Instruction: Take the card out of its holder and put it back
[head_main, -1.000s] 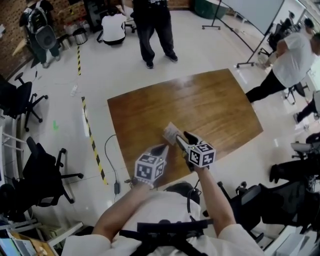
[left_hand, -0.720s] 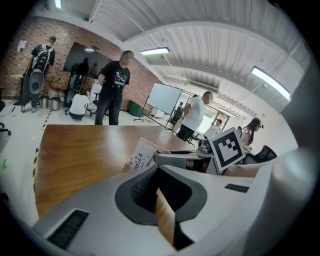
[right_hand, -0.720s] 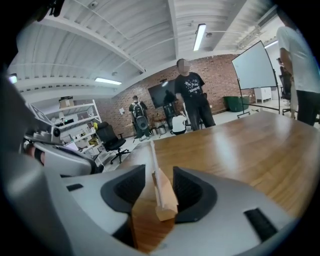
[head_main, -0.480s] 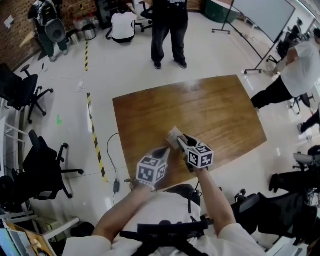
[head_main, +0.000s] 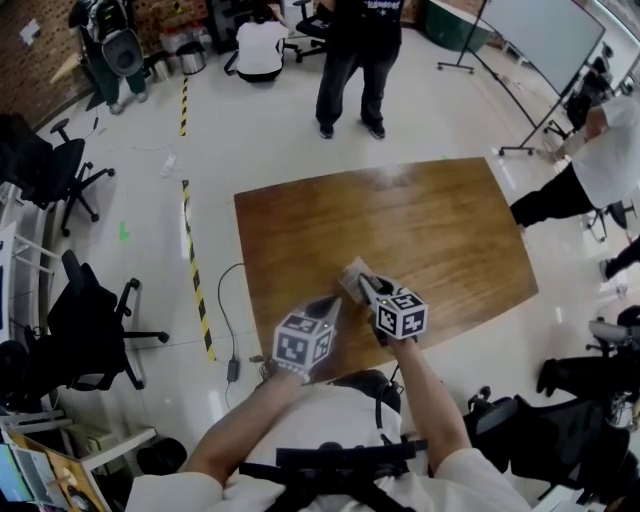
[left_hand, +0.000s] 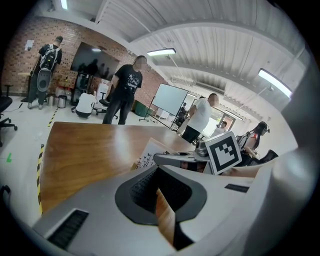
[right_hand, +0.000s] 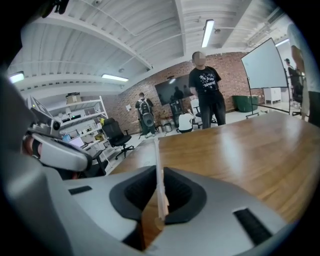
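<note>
card (head_main: 349, 272): pale, printed, held above the near part of the table (head_main: 430, 220)
holder: not distinguishable from card in any view
right gripper (head_main: 362, 284): clamped on card, thin edge between jaws
left gripper (head_main: 325, 303): jaws pressed together, nothing held, just beside card

Pale flat card (head_main: 350, 273), small dark print on one face; clamped between the jaws of the right gripper (head_main: 363, 282), thin edge toward that gripper's camera; held clear above the table (head_main: 450, 220), over its near edge; holder not distinguishable from it.
</note>
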